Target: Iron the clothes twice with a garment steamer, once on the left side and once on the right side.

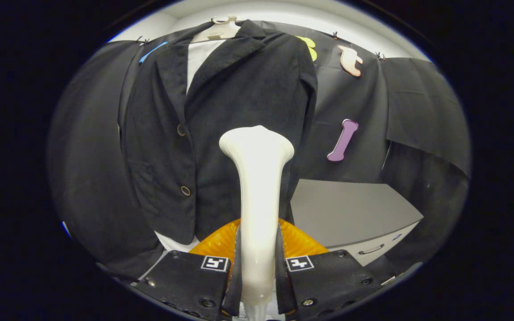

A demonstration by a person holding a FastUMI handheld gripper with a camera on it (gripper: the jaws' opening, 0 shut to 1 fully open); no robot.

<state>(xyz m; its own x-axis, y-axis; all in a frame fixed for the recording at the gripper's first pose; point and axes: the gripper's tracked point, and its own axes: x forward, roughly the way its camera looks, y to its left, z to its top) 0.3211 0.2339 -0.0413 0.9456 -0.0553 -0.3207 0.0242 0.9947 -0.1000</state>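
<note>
A dark jacket (221, 133) hangs soft and limp on a hanger (219, 29) just beyond the steamer (257, 178), whose smooth, probably slippery handle the gripper (257, 267) clasps between both fingers, beside a grey cabinet (350, 209).

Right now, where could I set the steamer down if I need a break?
The grey cabinet top, right of the jacket, looks bare. Straight ahead is crowded: the steamer, clamped in the claw, is close to the jacket.
</note>
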